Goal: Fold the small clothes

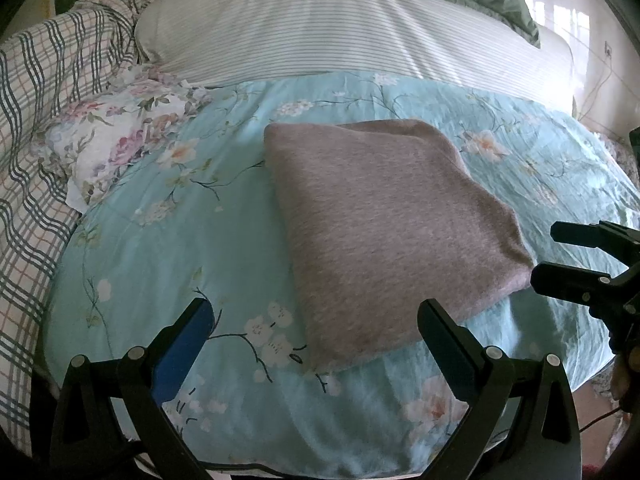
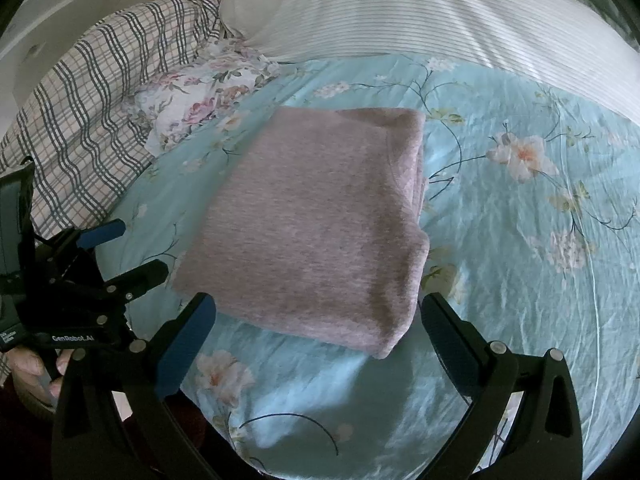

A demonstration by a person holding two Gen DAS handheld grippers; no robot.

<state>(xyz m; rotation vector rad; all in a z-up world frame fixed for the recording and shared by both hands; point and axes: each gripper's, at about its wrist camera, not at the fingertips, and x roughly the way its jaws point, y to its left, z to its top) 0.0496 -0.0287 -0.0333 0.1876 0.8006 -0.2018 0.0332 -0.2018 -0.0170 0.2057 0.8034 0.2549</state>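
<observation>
Both claws hang released and empty, the left claw (image 1: pixel 316 320) and right claw (image 2: pixel 318 316) at the near edge of a folded mauve knit garment (image 1: pixel 384 224). It lies flat on the floral bedspread (image 1: pixel 168 264), long axis running away toward the striped pillow (image 1: pixel 320 28).

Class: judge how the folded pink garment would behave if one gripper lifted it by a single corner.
The folded pink garment looks soft and knitted, so it would probably droop and unfold. Its stacked layers show at the right edge, so they may slide apart. It likely drags rather than slides on the wrinkled floral sheet.
</observation>
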